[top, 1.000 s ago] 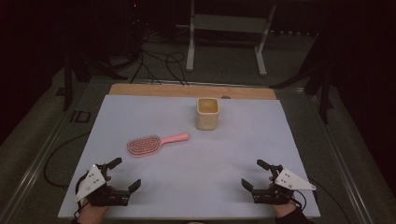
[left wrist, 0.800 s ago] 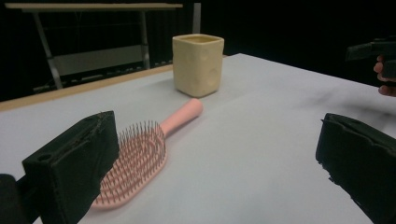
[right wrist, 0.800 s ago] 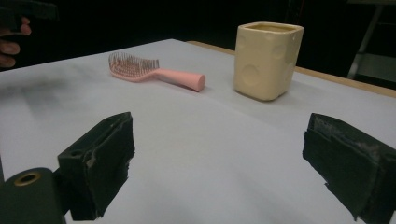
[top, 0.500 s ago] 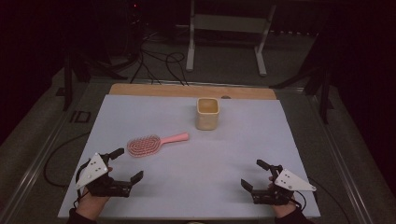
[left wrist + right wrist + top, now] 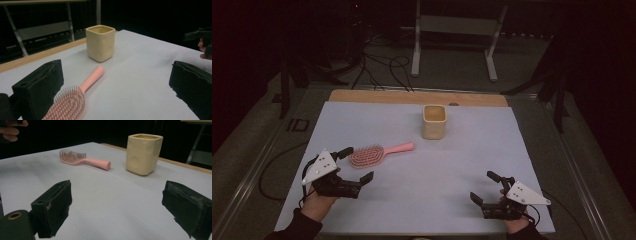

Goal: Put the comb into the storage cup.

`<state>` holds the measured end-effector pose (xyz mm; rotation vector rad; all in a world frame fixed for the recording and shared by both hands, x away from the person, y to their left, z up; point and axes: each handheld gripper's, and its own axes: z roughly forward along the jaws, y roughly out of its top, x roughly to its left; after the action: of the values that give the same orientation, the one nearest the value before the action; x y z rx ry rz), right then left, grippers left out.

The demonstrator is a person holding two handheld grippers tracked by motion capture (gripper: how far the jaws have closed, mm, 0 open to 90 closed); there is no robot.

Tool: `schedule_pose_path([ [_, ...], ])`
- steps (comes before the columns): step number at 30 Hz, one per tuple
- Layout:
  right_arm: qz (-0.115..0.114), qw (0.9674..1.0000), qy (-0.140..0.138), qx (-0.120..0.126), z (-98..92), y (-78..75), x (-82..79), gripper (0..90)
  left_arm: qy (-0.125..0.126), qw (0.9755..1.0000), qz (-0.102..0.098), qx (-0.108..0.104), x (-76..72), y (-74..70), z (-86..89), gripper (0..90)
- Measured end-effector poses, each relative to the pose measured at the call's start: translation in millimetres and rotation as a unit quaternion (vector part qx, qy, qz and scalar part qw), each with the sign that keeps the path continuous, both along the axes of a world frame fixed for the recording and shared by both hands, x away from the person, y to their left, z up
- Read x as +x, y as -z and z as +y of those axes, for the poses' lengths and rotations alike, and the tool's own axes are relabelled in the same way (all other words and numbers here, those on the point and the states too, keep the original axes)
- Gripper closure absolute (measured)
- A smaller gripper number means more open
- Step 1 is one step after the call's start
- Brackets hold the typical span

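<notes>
Left gripper [image 5: 354, 164] has advanced toward the pink hairbrush [image 5: 379, 153], jaws wide, empty. Brush lies flat mid-desk, left of centre; handle points right toward the yellow cup [image 5: 434, 121], bristles up. Right gripper [image 5: 484, 187] wide, empty, near front-right corner. Open desk [image 5: 472, 155] between.

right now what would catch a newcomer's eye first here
The pink brush lies bristles up left of the table's middle, its handle pointing toward the cream cup standing upright farther back. The left gripper hovers right by the brush head with jaws open, while the right gripper waits open at the near right.
</notes>
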<state>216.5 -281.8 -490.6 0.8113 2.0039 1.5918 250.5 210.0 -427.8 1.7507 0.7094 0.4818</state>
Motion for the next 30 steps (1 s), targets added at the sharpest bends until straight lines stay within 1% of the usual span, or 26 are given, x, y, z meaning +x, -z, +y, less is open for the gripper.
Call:
schedule_pose_path([
  [9, 0.000, 1.0000, -0.001, 0.001, 0.3, 0.1, 0.2, 8.8, 0.000, 1.0000, 0.008, 0.003, 13.7, -9.1, -8.8, 0.2],
  [13, 0.001, 1.0000, -0.002, 0.002, 0.1, 0.3, 0.6, 8.8, 0.001, 0.9998, 0.019, 0.004, 21.9, -12.4, -13.3, 0.2],
  [16, 0.000, 1.0000, -0.001, 0.001, 0.1, -0.1, -0.1, 8.8, 0.002, 0.9998, 0.018, 0.004, 25.1, -14.9, -15.9, 0.2],
  [17, 0.001, 1.0000, -0.001, 0.001, 0.0, -0.1, 0.0, 8.8, 0.004, 0.9998, 0.019, 0.004, 28.7, -17.6, -18.0, 0.2],
  [20, 0.001, 1.0000, -0.001, 0.002, 0.3, 0.1, 0.0, 8.8, 0.006, 0.9998, 0.021, -0.001, 34.2, -20.6, -21.3, 0.2],
  [26, 0.003, 1.0000, -0.002, 0.005, 0.3, 0.1, 0.0, 8.9, -0.003, 0.9995, 0.031, -0.001, 46.5, -25.6, -28.2, 0.2],
  [30, 0.002, 1.0000, -0.003, 0.008, -0.5, -0.1, 0.2, 8.9, -0.006, 0.9993, 0.037, 0.007, 54.5, -27.9, -34.1, 0.2],
])
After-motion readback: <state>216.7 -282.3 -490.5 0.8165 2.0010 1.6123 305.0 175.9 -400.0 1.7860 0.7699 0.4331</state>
